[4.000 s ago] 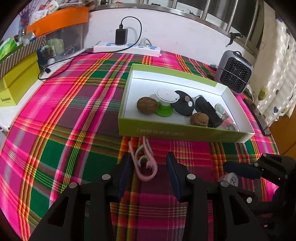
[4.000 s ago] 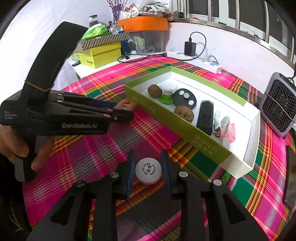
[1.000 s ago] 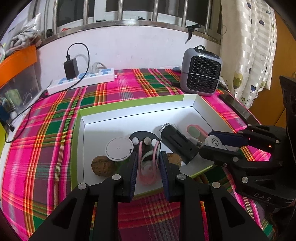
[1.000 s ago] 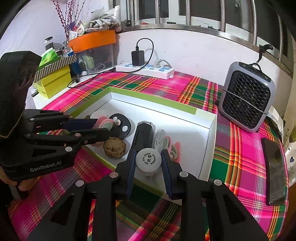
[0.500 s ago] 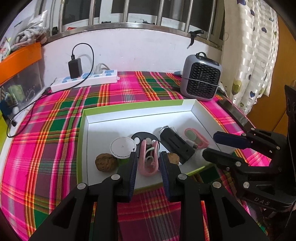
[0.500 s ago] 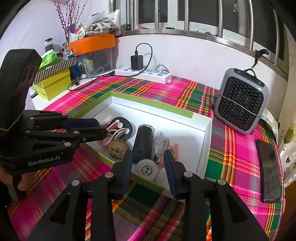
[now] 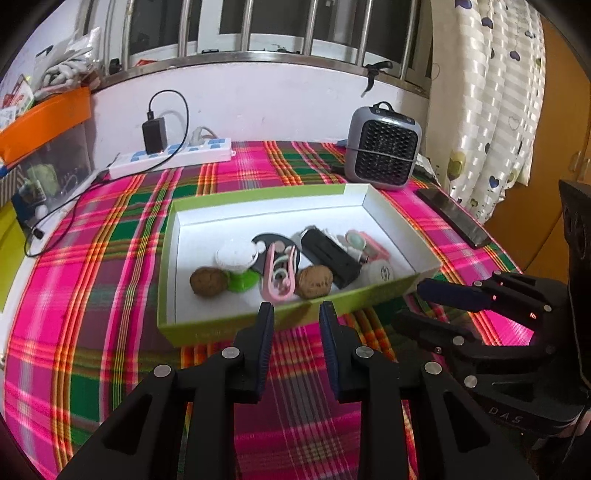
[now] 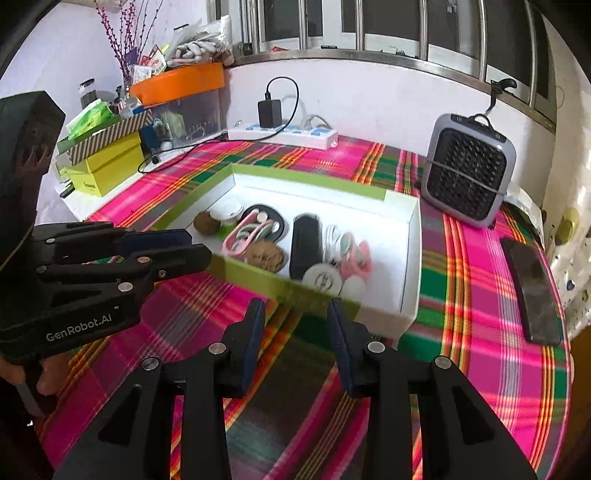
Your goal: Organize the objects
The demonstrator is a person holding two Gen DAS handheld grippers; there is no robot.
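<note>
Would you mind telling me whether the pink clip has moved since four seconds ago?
Yes. The pink clip went from the cloth in front of the box into it, beside a walnut.

The work surface is a table covered by a plaid cloth (image 7: 110, 258) in pink, green and orange. A white wall (image 7: 277, 107) stands behind it, topped by a metal-edged sill and a barred window (image 7: 258, 29). A white power strip (image 7: 173, 157) with 1 black adapter plugged in lies along the wall. A grey fan heater (image 7: 384, 147) stands at the far right. Patterned white curtains (image 7: 487, 103) hang at the right, beside a wooden door (image 7: 561, 147).
</note>
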